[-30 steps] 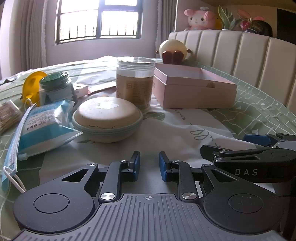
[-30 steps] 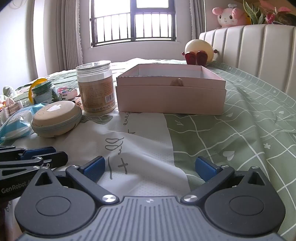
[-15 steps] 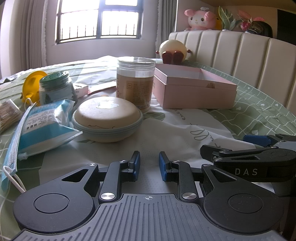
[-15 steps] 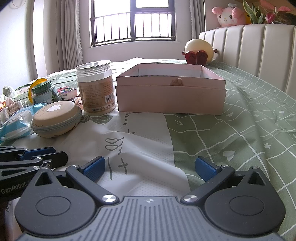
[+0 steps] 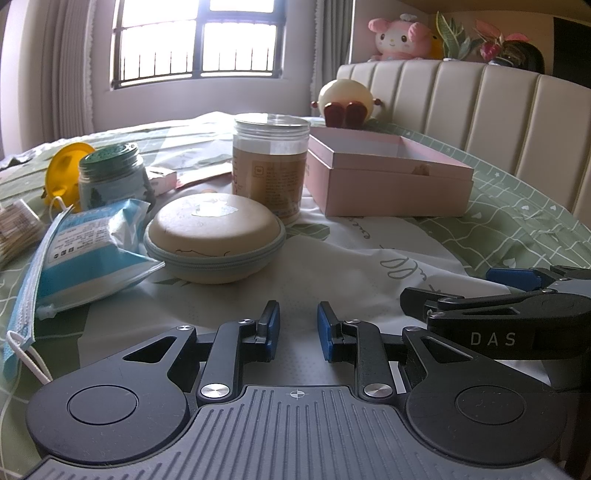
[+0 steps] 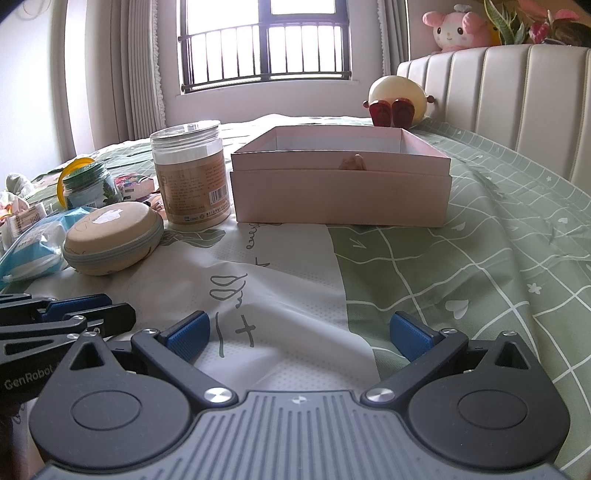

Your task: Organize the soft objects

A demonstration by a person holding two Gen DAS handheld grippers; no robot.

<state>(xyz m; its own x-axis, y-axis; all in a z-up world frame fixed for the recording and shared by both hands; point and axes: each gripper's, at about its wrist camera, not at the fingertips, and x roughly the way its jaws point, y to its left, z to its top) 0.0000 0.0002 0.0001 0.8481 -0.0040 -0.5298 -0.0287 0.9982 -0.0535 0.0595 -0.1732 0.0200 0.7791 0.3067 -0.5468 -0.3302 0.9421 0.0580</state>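
Observation:
A round beige zip case lies on the bed. A blue tissue pack and a face mask lie to its left. An open pink box sits behind, with a small tan object showing inside at its rim. My left gripper hovers low in front of the case, its jaws a narrow gap apart and empty. My right gripper is wide open and empty in front of the box, beside the left gripper.
A clear-lidded jar stands between case and box. A green-lidded jar and a yellow object sit at the left. A cream plush rests against the padded headboard. A pink plush sits on top.

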